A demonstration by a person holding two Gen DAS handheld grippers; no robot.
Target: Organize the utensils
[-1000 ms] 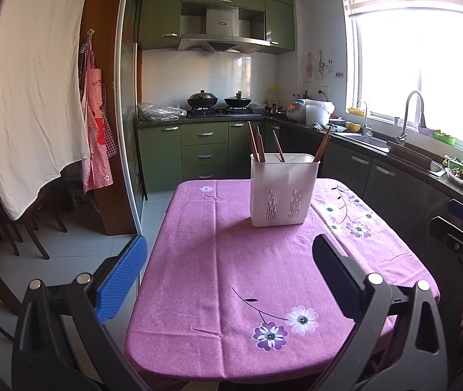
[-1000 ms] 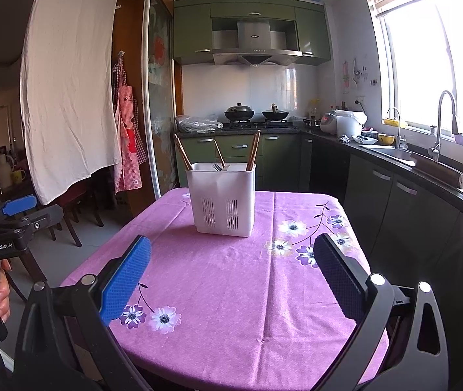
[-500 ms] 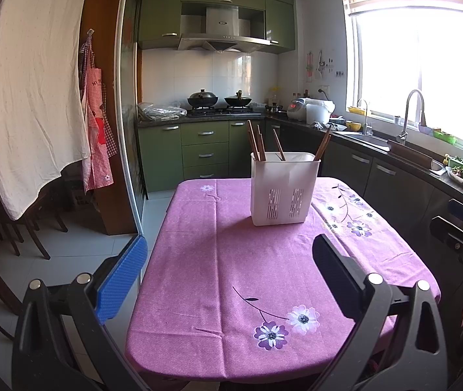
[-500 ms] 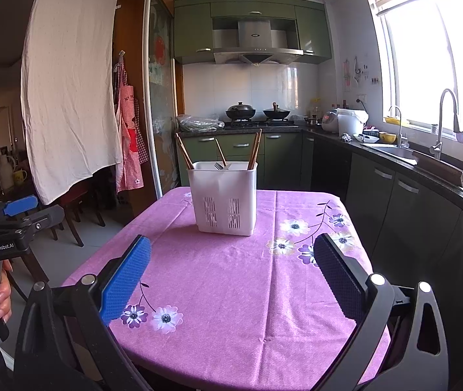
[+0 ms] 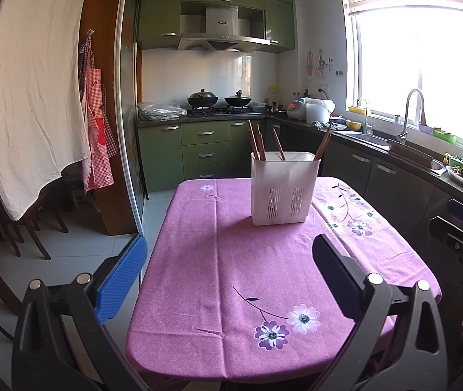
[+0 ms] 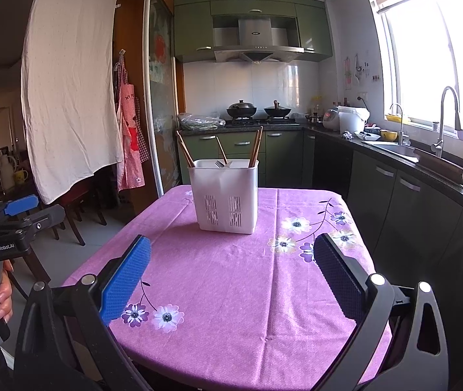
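A white slotted utensil holder (image 5: pixel 283 189) stands upright on the purple flowered tablecloth (image 5: pixel 264 277), toward the far end; it also shows in the right wrist view (image 6: pixel 225 195). Several wooden chopsticks (image 5: pixel 257 143) lean out of it, and a metal fork (image 6: pixel 220 164) shows at its rim. My left gripper (image 5: pixel 228 273) is open and empty, held over the table's near edge. My right gripper (image 6: pixel 231 273) is open and empty, also at the near edge. Each gripper shows at the side of the other's view.
Green kitchen cabinets (image 5: pixel 199 153) and a stove with two woks (image 5: pixel 218 101) stand behind the table. A counter with a sink (image 6: pixel 394 150) runs along the right. A white cloth (image 5: pixel 36 81) and an apron hang at the left, with chairs (image 5: pixel 19 228) below.
Both views have shifted very slightly; the holder sits a touch higher in each frame. Both grippers stay open and empty.
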